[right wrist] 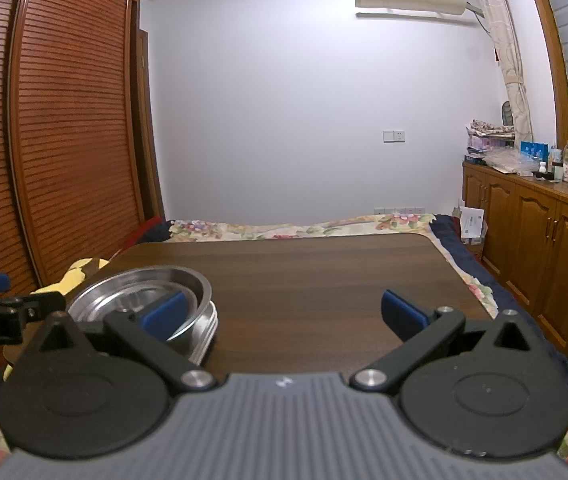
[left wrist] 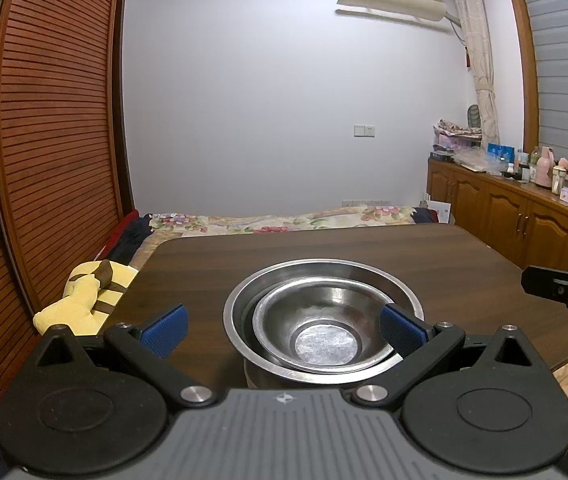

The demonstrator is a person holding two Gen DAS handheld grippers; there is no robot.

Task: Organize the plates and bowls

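A stack of steel bowls stands on the dark wooden table (left wrist: 324, 244). A smaller bowl (left wrist: 322, 326) sits tilted inside a larger bowl (left wrist: 240, 300). My left gripper (left wrist: 282, 330) is open around the near side of the stack, its right pad (left wrist: 402, 330) over the bowls' right rim. The stack shows at the left in the right wrist view (right wrist: 140, 288). My right gripper (right wrist: 282, 314) is open and empty over bare table to the right of the stack. It also shows at the right edge of the left wrist view (left wrist: 556, 286).
A yellow plush toy (left wrist: 84, 300) lies off the table's left edge. A bed with a floral cover (left wrist: 284, 218) is behind the table. Wooden cabinets (left wrist: 524, 216) with clutter stand at the right. A slatted wardrobe (left wrist: 44, 140) is at the left.
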